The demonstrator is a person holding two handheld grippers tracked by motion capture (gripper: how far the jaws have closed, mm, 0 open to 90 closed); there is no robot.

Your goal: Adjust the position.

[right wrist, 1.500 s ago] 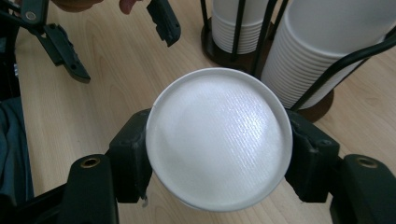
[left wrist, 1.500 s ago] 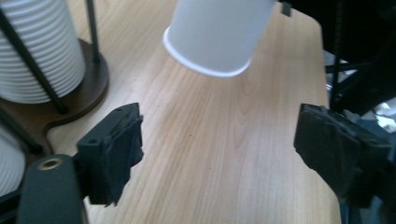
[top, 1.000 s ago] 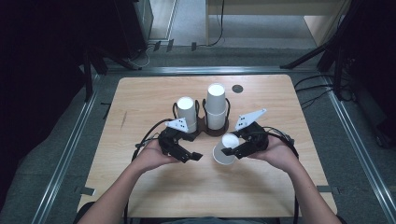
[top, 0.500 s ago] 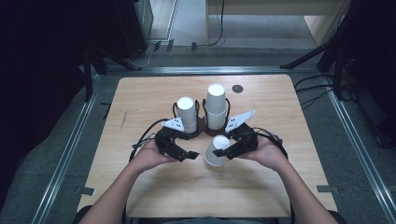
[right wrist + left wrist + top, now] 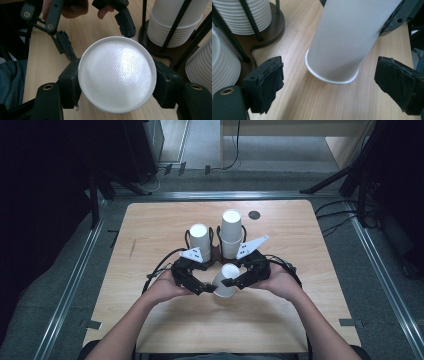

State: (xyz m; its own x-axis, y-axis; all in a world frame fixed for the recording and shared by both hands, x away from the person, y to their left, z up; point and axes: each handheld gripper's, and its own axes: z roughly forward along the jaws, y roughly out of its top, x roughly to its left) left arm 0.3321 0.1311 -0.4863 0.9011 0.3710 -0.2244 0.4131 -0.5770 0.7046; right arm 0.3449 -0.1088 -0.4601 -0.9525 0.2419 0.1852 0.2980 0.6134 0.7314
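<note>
Right gripper (image 5: 231,282) pinches inverted white paper cup (image 5: 224,281) at counter (image 5: 150,220) centre.
Left gripper (image 5: 209,289) fingers (image 5: 269,83) spread either side of the cup, just been opening, not touching. Light wood counter, two cup stacks (image 5: 231,232) in a dark rack behind; grey floor, metal rails, dark room around.

The high view looks forward and down from above the person's side onto the whole table (image 5: 150,220), from fairly far. The left gripper view sits low and close, facing a paper cup (image 5: 342,42). The right gripper view looks closely at that cup's flat bottom (image 5: 116,73). All three share the cup and the cup holder (image 5: 216,251)
</note>
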